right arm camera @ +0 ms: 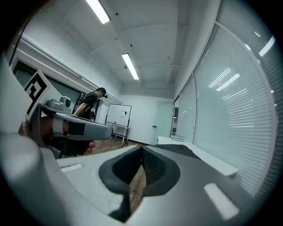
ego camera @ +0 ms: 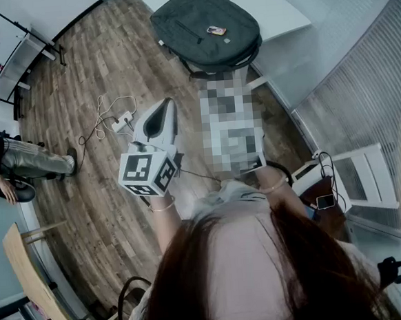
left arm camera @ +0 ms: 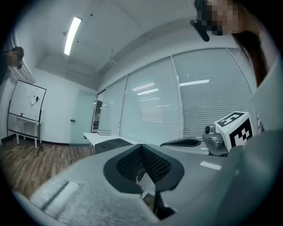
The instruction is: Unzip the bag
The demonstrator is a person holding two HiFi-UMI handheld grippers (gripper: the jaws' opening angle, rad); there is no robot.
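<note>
A dark grey backpack (ego camera: 204,26) lies flat on a white table (ego camera: 282,11) at the far end of the room, with a small tag on top and its zip shut as far as I can tell. My left gripper (ego camera: 166,105) is held up level well short of the table, jaws shut and empty (left arm camera: 141,148). Its marker cube (ego camera: 146,171) faces me. My right gripper (right arm camera: 141,152) is also shut with nothing in it; in the head view a mosaic patch hides it. Each gripper view shows the bag (left arm camera: 110,144) (right arm camera: 179,150) far ahead.
Cables and a power strip (ego camera: 120,121) lie on the wooden floor between me and the table. A white chair (ego camera: 357,171) with a phone (ego camera: 325,201) stands at the right, and a wooden chair (ego camera: 31,286) at the lower left. A seated person's legs (ego camera: 28,162) show at the left.
</note>
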